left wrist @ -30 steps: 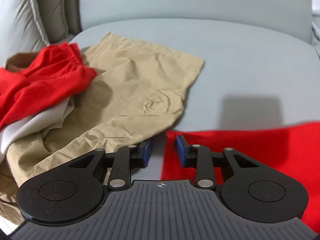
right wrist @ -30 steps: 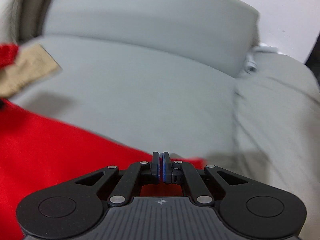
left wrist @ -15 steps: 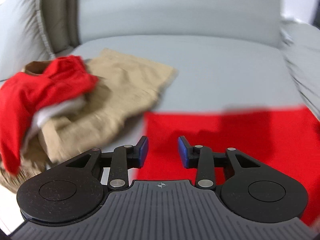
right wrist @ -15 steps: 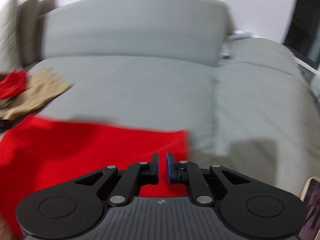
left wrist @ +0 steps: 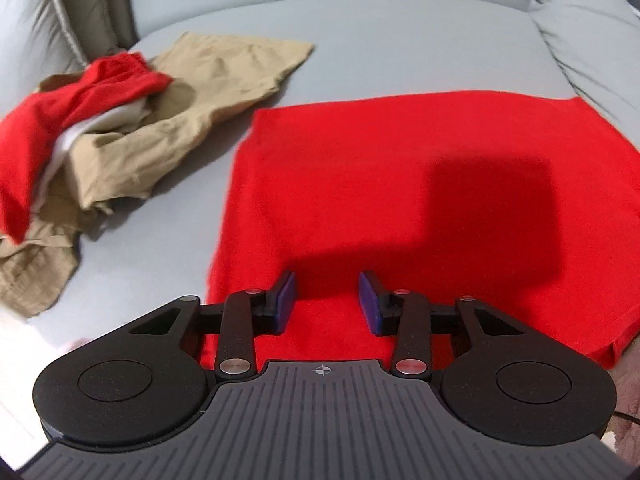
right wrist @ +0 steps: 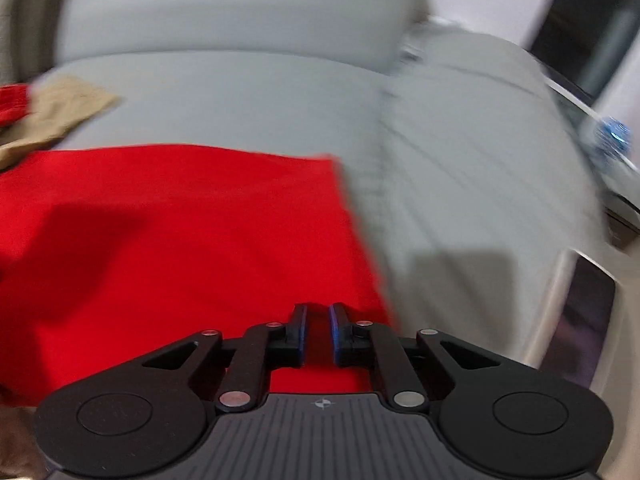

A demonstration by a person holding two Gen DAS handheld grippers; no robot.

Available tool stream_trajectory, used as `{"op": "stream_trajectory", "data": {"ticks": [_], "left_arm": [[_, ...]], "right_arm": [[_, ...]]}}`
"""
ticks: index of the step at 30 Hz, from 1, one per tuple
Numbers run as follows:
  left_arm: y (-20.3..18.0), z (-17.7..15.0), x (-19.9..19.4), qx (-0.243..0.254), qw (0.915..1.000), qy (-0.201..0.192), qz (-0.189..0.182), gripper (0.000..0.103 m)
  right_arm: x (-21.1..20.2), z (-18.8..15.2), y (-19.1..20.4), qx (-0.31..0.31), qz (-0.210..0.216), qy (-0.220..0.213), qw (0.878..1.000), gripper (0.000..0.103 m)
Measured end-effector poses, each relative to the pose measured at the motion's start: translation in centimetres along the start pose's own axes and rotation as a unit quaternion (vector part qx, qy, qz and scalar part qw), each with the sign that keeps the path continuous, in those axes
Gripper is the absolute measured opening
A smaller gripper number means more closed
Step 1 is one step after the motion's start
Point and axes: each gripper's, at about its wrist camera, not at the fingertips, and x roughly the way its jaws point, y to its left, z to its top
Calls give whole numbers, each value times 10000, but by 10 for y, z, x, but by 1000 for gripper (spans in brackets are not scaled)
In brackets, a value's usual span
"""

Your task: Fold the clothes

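A grey sofa (left wrist: 400,40) fills both views, its seat cushion smooth and its backrest (right wrist: 240,12) upright behind. To the right a second grey cushion (right wrist: 480,140), creased in lines, adjoins the seat along a seam. At the far right edge of the right wrist view sit a dark flat panel with a pale rim (right wrist: 584,320) and a small blue object (right wrist: 614,130), both blurred beyond identification.

You're in a home living room: grey sofa (left wrist: 400,40) with seat and back cushions, loose clothes pile (left wrist: 120,92) and a red shirt (left wrist: 400,184) spread on the seat.
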Motion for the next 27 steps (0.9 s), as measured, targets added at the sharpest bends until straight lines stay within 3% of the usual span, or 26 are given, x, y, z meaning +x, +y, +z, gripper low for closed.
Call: {"op": "stream_trajectory", "data": {"ticks": [2,5,8,12,20,27], "left_arm": [[0,-8,-14,101,9997,-165,116,47],[1,-19,-27,-8,9997,-245,-14,49],[-2,-32,-36,-148,9993,-295,-158,51],[-11,-46,-35,48,9995,-307,-37,52],[-12,-57,-39,-85,9989,-438,116,55],[-18,-53,-39,29,9991,-432,27,55]], "right_arm": [[-9,-4,-10,269,142,58,9995,12],[-28,-11,-13,419,240,-72,9988,22],[-40,-21,-10,593,627,-144,9962,22],[-45,-34,8,549,1091,-196,9923,22],[-56,-47,30,64,1195,-283,9924,22],[-46,-46,23,312,1262,-293,9911,22]]}}
